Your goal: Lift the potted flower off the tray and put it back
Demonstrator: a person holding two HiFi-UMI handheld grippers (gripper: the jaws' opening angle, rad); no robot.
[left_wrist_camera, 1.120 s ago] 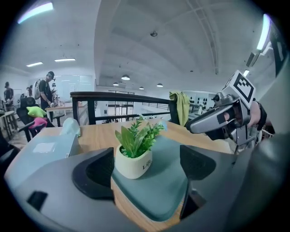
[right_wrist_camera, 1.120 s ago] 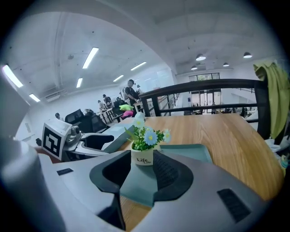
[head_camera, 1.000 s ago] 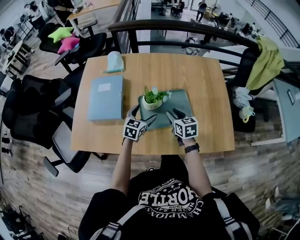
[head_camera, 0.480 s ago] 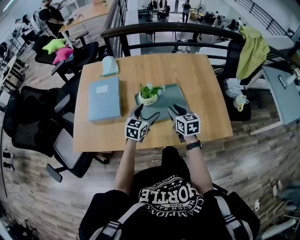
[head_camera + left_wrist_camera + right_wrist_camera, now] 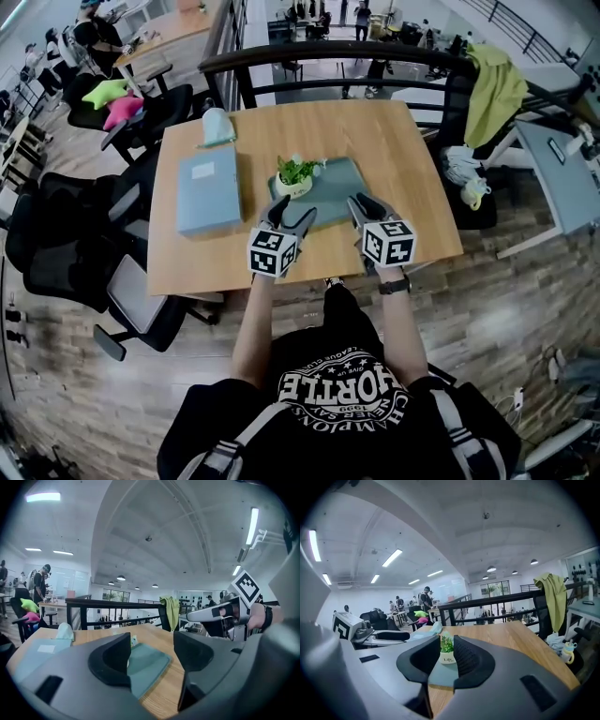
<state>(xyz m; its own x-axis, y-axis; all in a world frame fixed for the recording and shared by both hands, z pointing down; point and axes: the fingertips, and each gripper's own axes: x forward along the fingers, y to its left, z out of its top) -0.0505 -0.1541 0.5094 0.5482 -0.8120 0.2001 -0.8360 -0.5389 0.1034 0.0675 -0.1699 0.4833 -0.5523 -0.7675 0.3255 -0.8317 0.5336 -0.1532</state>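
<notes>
Potted flower (image 5: 134,641) mostly behind a jaw of the left gripper (image 5: 152,645) — a sliver shows, pot lettering too small to read, tray (image 5: 337,183) near edge behind the right gripper (image 5: 362,202).

The right gripper (image 5: 446,643) looks across the wooden tabletop (image 5: 511,641); its dark fingers (image 5: 471,660) have just been closing to a narrow gap, with nothing gripped between them. Through that gap, farther off, the potted flower (image 5: 447,653) stands upright in its white pot on the teal tray (image 5: 439,673), with a black railing (image 5: 497,599) behind
</notes>
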